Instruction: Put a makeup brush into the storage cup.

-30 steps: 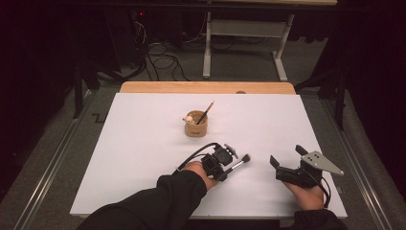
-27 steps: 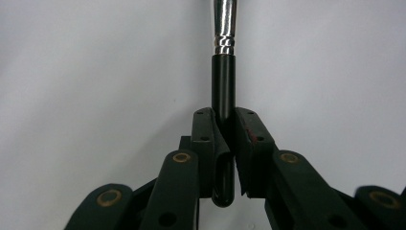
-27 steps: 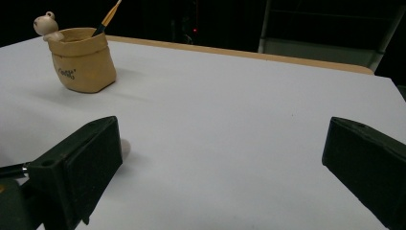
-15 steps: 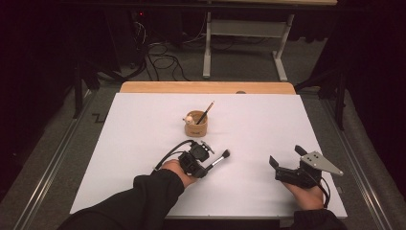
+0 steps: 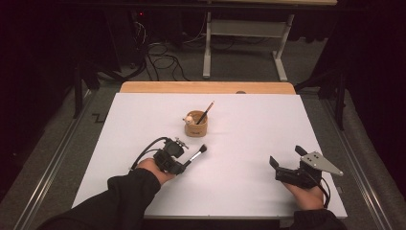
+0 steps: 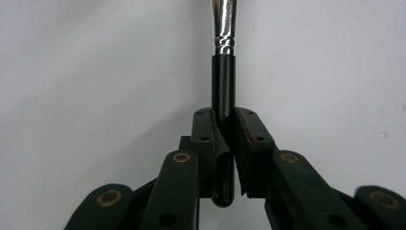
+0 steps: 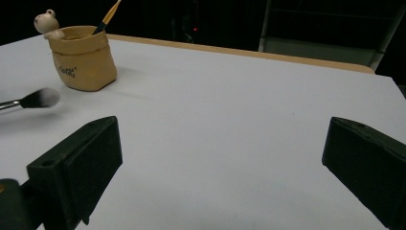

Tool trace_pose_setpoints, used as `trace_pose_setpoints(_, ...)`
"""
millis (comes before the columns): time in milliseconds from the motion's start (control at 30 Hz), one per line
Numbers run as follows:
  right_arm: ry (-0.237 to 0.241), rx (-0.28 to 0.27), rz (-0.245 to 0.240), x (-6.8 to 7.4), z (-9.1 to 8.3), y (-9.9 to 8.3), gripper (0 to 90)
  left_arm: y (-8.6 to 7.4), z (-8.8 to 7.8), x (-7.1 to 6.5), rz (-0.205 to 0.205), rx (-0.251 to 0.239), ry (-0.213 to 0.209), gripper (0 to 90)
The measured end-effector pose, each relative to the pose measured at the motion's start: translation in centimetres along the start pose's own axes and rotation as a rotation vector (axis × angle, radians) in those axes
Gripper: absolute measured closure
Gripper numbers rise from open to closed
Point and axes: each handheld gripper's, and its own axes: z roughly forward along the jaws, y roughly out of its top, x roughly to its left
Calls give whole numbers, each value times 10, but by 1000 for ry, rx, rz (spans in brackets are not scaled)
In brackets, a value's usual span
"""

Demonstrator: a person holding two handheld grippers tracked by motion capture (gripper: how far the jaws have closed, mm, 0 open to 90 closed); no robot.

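Left gripper point(image 6: 225, 139) jaws clamping brush point(image 6: 223, 91)

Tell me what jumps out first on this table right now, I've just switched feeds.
The makeup brush stands out first: the left gripper is shut on its black handle, bristles pointing toward the table's middle. Beyond it sits a small tan holder with a bear figure on its rim and a pencil leaning inside. The right gripper rests open on the white table at the near right, holding nothing.
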Motion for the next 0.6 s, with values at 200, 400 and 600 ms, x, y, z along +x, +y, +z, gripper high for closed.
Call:
trace_pose_setpoints(200,-1,3,-2,1,1,0,6,-18,-7,20,-46,1,24,794)
trace_pose_setpoints(400,-3,3,-4,2,1,0,6,-22,-12,26,-60,-15,22,794)
trace_pose_setpoints(600,-4,3,-6,1,1,0,6,-22,-12,25,-52,-35,14,794)
